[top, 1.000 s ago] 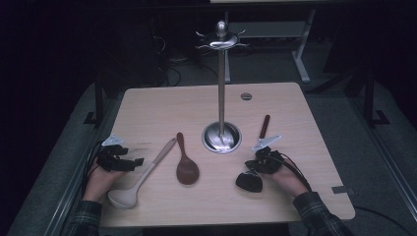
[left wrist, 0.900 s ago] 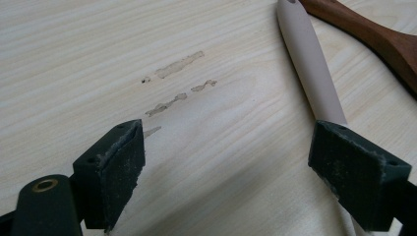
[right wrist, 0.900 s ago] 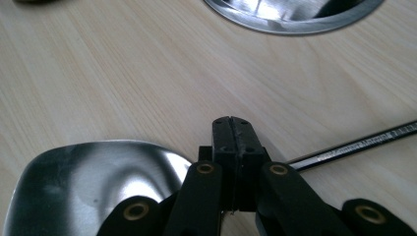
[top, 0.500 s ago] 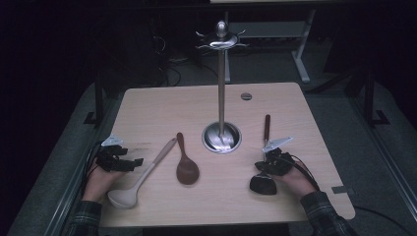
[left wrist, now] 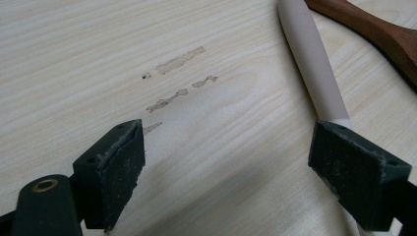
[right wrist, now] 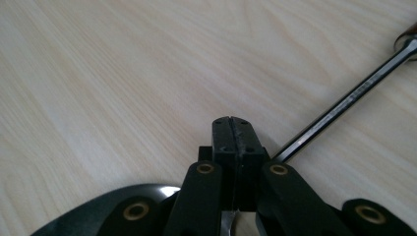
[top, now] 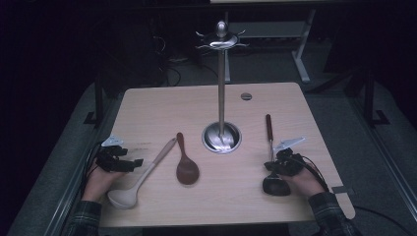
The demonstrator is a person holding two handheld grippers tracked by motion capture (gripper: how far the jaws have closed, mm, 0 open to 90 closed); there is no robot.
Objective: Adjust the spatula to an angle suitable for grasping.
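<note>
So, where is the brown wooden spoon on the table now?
In the high view the brown wooden spoon lies left of the middle of the table, between the cream ladle and the base of the metal stand. Its bowl faces the person.

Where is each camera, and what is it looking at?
High view: sits above the table, looks down; both hands, left tool and right tool show.
Left gripper view: rides the left tool, looks along its open jaws at the pale ladle.
Right gripper view: rides the right tool, looks along its shut jaws; the black ladle lies beside them.
Shared: high and left gripper views both show the brown spoon.
</note>
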